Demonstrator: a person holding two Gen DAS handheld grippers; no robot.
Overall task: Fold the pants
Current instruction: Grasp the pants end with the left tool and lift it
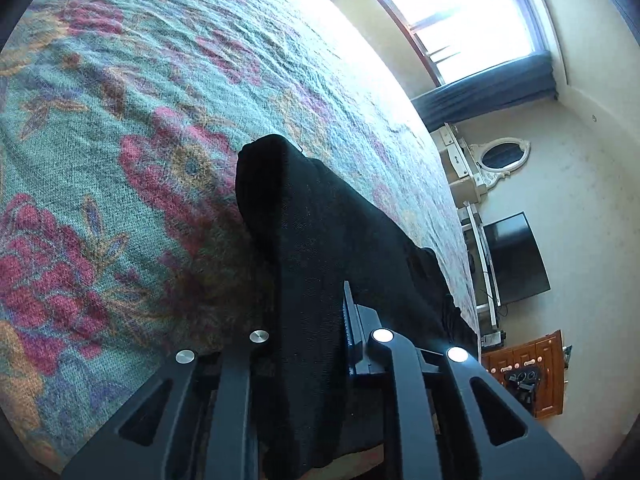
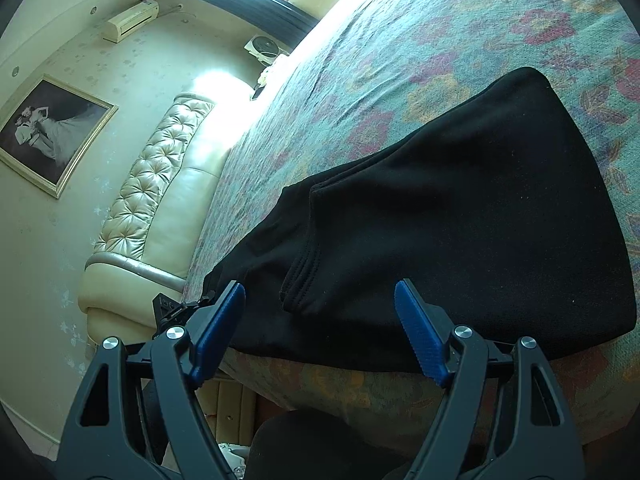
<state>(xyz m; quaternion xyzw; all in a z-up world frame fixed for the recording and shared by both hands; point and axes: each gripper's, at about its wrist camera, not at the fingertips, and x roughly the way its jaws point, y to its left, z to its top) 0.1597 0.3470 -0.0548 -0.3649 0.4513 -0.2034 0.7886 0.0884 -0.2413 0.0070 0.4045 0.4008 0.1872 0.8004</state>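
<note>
Black knit pants (image 2: 460, 208) are lying partly folded on the floral bedspread (image 1: 120, 120). Left tongs (image 1: 316, 320) are clamping a raised fold; right tongs (image 2: 320, 320) are hovering wide open, empty, so folding is judged unfinished.

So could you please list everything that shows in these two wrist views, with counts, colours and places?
pants: one, black, lying on the bedspread near the bed's edge
bedspread: one, teal with red and orange flowers, covering the bed
headboard: one, cream, tufted, against the wall
framed picture: one, black and white, gold frame, on the wall
air conditioner: one, cream, high on the wall
window: one, bright, dark curtain beside it
mirror: one, oval, white frame
television: one, black
wooden cabinet: one, brown
left gripper: black, fingers shut on pants
right gripper: blue-padded fingers open over the pants
</note>
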